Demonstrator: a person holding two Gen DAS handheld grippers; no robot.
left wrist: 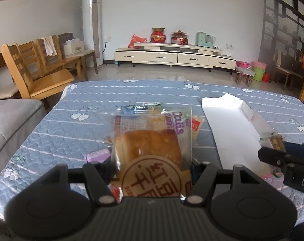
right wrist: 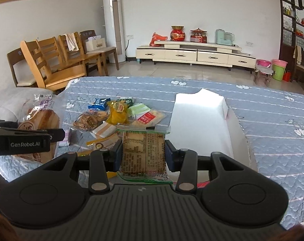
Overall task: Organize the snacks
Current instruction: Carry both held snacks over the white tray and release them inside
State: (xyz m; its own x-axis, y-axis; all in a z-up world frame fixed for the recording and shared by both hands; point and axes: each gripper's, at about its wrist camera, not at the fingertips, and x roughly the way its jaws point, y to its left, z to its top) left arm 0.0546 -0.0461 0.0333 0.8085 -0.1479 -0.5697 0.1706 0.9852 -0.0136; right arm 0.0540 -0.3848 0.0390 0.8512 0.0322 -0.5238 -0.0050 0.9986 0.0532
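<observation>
My left gripper [left wrist: 151,162] is shut on a clear-wrapped bread packet [left wrist: 150,140] and holds it above the blue quilted table. It also shows in the right wrist view [right wrist: 41,118], at the left, with the left gripper [right wrist: 51,135] around it. My right gripper [right wrist: 143,150] is shut on a cracker packet [right wrist: 143,152] with a green edge and printed label, held beside the near left edge of the white box [right wrist: 202,124]. A pile of several snack packets [right wrist: 115,116] lies on the table left of the box. The right gripper [left wrist: 272,154] shows at the right in the left wrist view.
The white open box [left wrist: 232,128] lies on the right part of the blue quilt-covered table [right wrist: 272,130]. Wooden chairs [right wrist: 51,66] stand at the far left. A grey sofa [left wrist: 9,124] is beside the table on the left. A TV cabinet [right wrist: 194,54] stands along the far wall.
</observation>
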